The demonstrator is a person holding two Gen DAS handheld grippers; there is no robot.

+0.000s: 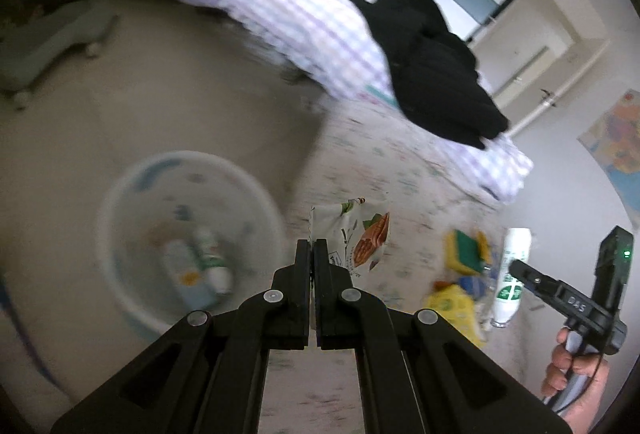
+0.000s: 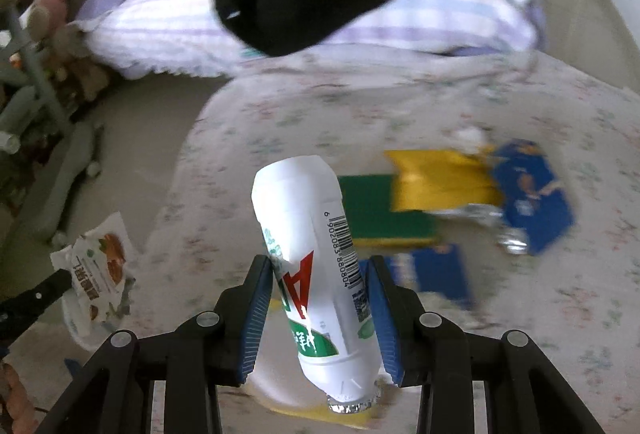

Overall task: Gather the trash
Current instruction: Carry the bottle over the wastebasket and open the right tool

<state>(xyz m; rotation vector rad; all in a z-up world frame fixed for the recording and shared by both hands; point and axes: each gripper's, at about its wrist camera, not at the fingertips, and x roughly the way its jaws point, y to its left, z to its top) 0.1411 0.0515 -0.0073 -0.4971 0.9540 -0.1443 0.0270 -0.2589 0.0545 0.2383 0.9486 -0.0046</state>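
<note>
Left wrist view: left tool (image 1: pixel 311 254) clamped on wrapper (image 1: pixel 352 234); right tool (image 2: pixel 320 298) clamped on bottle (image 2: pixel 316 254). Bin (image 1: pixel 116 194) holds bottles; packets (image 2: pixel 440 182) remain on mat (image 2: pixel 520 106).

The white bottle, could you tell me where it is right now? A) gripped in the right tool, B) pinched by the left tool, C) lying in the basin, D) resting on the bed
A: the right tool has its blue pads on both sides of the white bottle, clear of the mat.
</note>
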